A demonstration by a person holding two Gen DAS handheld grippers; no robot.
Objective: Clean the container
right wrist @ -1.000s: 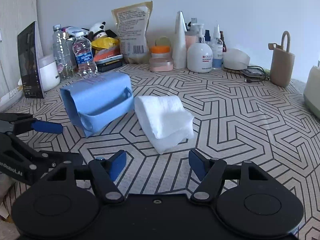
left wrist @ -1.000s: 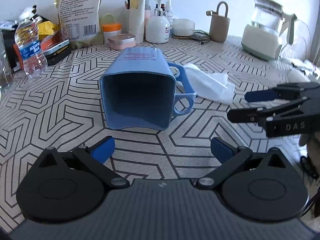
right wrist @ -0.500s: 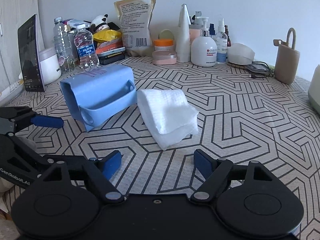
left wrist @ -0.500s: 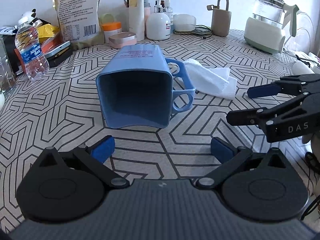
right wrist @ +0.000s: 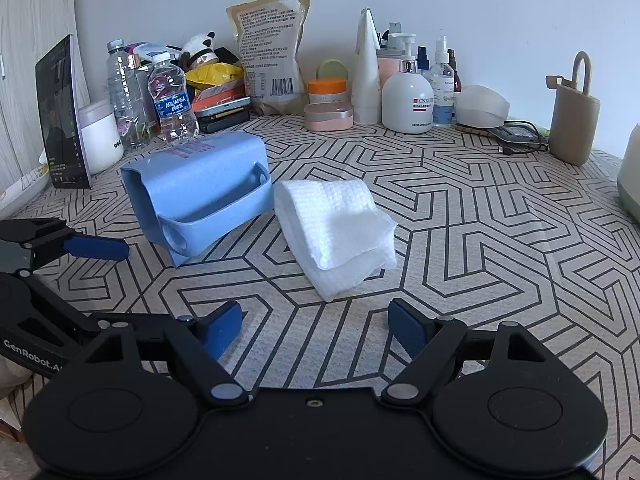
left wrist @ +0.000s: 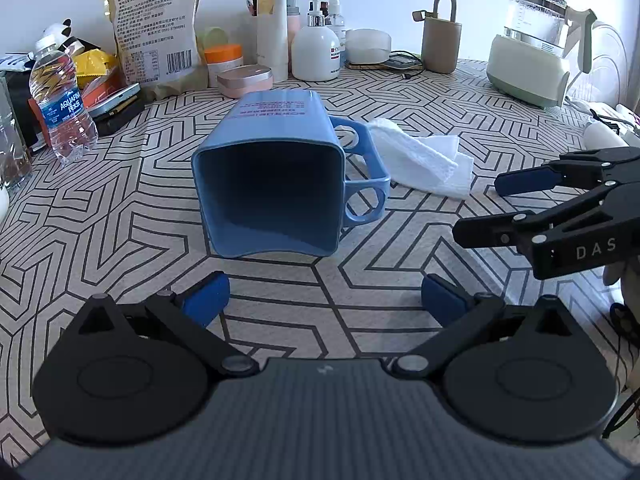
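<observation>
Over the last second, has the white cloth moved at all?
No. The cloth lies beside the blue container on the same pattern lines of the table; only the cameras shifted.

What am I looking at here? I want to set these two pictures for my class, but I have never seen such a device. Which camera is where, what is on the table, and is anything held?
There is no robot. A person holds a two-finger gripper in each hand, and each carries a wide-angle camera looking along its fingers.

The left gripper faces a blue container lying on its side, mouth towards the camera. The right gripper faces a folded white cloth lying beside the container's handle. Each view also catches the other gripper at its edge.

Both rest on a patterned table; bottles and packets stand at the back. Both grippers are open, and nothing is held.
</observation>
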